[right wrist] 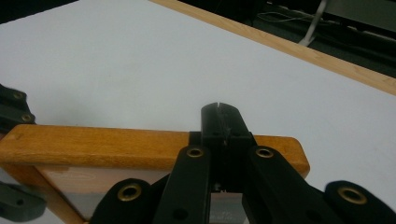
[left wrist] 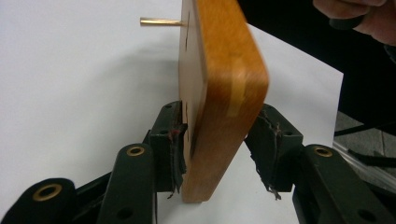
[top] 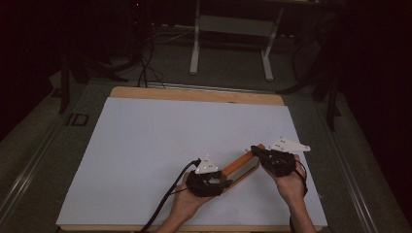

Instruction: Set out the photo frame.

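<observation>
An orange-brown wooden board (top: pixel 241 166) stands on its long edge on the white sheet (top: pixel 160 145), running between my two grippers. My left gripper (top: pixel 219 182) grips its near end; in the left gripper view the two pads (left wrist: pixel 173 147) press on both faces of the board (left wrist: pixel 219 93). A thin brass pin (left wrist: pixel 160 21) sticks out of the board's far part. My right gripper (top: pixel 256 151) is at the far end, its jaws shut together (right wrist: pixel 219 122) over the top edge of the board (right wrist: pixel 107 147). I cannot see anything between them.
The sheet covers a wooden table (top: pixel 194 94) whose back edge shows. Beyond it stand a white frame's legs (top: pixel 195 53) and cables on the dark floor. The person's hands (top: pixel 291 187) come in from the bottom edge.
</observation>
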The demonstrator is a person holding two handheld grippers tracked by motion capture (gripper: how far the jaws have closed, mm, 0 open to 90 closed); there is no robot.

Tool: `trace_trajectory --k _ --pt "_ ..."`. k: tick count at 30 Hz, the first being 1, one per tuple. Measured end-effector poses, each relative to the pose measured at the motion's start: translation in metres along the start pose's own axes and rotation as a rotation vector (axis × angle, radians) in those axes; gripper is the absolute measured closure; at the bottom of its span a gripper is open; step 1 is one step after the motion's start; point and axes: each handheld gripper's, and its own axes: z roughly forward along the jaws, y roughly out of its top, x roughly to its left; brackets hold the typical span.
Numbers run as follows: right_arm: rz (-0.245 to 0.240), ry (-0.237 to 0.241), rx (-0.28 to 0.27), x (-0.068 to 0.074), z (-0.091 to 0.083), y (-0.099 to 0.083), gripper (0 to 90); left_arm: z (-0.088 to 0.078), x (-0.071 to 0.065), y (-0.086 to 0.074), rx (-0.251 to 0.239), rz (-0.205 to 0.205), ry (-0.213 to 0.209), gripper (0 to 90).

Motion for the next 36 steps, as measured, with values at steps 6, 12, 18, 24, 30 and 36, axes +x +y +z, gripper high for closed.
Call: trace_trajectory --k 6,12,18,24,30,36 --pt "0.002 0.006 0.004 -0.001 -0.001 0.0 90.0 0.014 0.0 -0.01 0.036 0.011 0.006 58.4" --pt "0.002 0.008 0.008 -0.003 0.0 0.0 90.0 0.015 0.0 -0.014 0.04 0.051 0.024 65.0" --pt "-0.004 0.006 0.023 -0.003 0.003 0.004 89.9 0.012 0.002 -0.006 0.082 0.099 0.05 68.7" --pt "-0.015 -0.004 0.034 -0.005 0.004 0.008 89.9 0.004 0.008 0.005 0.077 0.115 0.025 69.0" --pt "-0.003 0.003 0.026 -0.007 -0.002 0.01 87.1 -0.013 0.014 0.026 0.072 0.181 -0.017 69.2" --pt "-0.005 0.044 0.011 -0.008 -0.008 0.014 78.5 -0.032 0.026 0.049 0.048 0.186 -0.083 69.3"
